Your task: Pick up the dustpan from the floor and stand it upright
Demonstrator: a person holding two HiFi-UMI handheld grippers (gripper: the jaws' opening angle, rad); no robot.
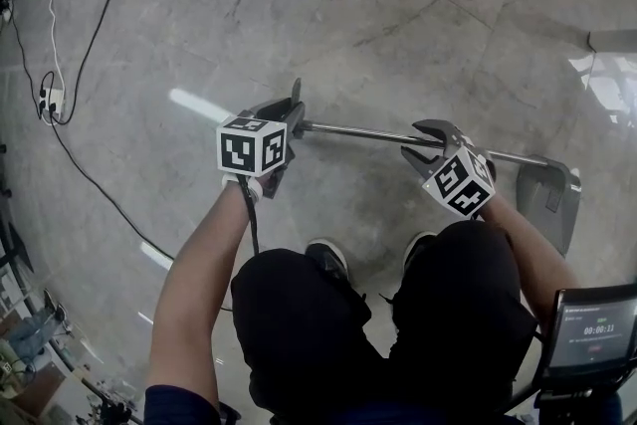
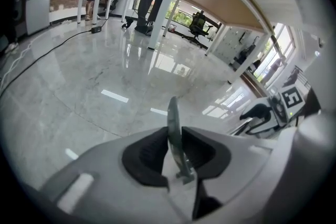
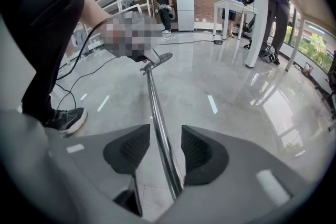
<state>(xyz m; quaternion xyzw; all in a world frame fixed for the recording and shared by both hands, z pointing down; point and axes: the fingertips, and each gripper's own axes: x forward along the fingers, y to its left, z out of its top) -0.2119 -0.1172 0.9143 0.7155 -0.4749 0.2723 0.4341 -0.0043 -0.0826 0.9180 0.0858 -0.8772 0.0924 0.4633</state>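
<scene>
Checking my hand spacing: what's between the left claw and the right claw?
In the head view, only a bare stretch of the dustpan's shiny silver metal handle rod spans from left claw to right claw.

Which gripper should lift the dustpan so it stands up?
Left. The left hand-held gripper is shut on the handle's end, farthest from the pan, so raising it should tip the pan upright. The right hand-held gripper's jaws only straddle the handle, nearer the pan, without pinching.
</scene>
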